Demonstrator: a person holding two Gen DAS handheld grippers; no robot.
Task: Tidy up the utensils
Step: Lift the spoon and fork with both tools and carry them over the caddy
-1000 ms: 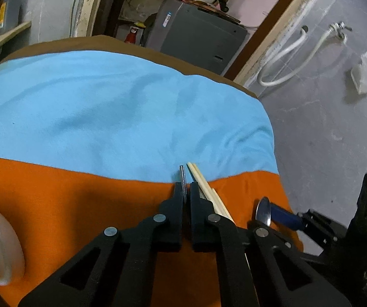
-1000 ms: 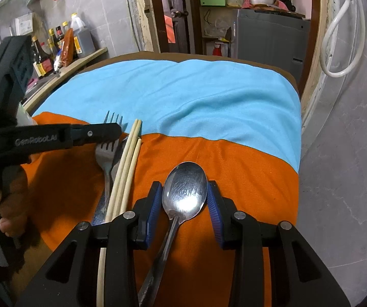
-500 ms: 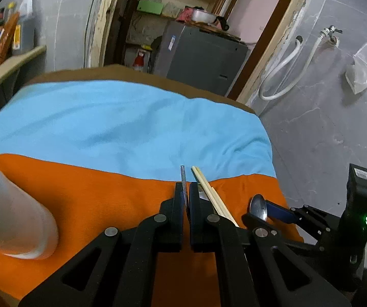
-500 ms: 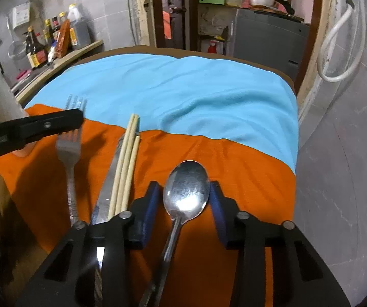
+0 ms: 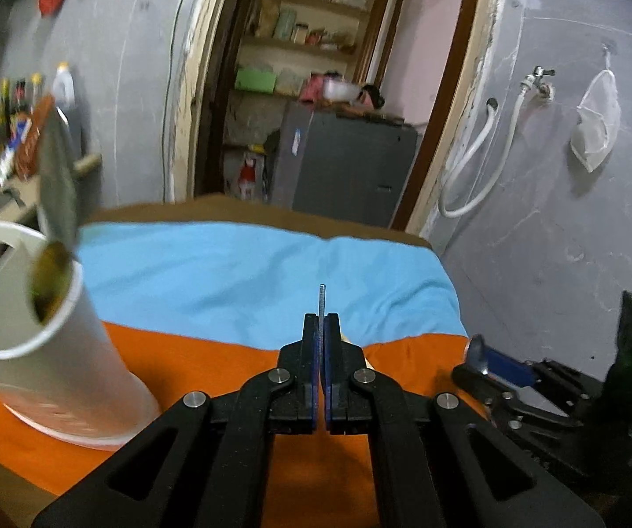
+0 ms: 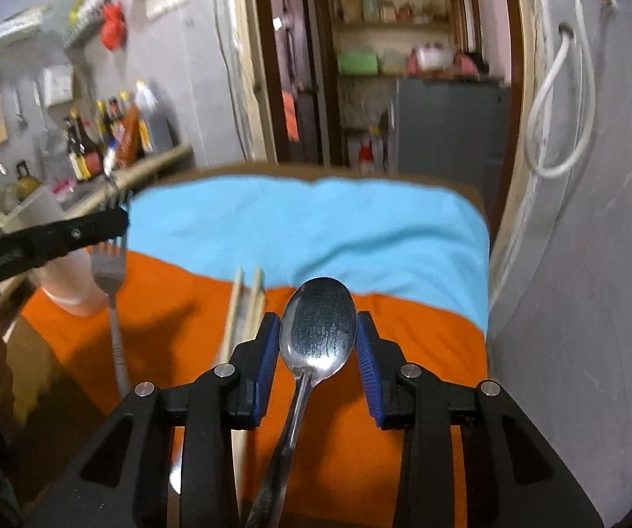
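My left gripper (image 5: 321,323) is shut on a steel fork (image 5: 321,299), which shows edge-on as a thin strip past its tips. In the right wrist view the left gripper (image 6: 119,221) pinches the fork (image 6: 108,266) at its tines, handle hanging down above the orange cloth (image 6: 413,352). My right gripper (image 6: 318,334) is shut on a steel spoon (image 6: 319,323); both blue pads touch the sides of its bowl and its handle runs back underneath. The right gripper (image 5: 470,363) also shows with the spoon (image 5: 475,349). A white cup (image 5: 60,352) holds a blurred utensil (image 5: 57,176).
A pair of wooden chopsticks (image 6: 245,303) lies on the orange cloth by the blue cloth (image 6: 316,229). A counter with bottles (image 6: 109,145) runs along the left. A grey cabinet (image 5: 351,171) stands behind the table, a grey wall with hoses (image 6: 553,101) at right.
Both grippers have risen. The left one carried the fork up and leftward, and the white cup came into its view. The right one lifted the spoon off the cloth.
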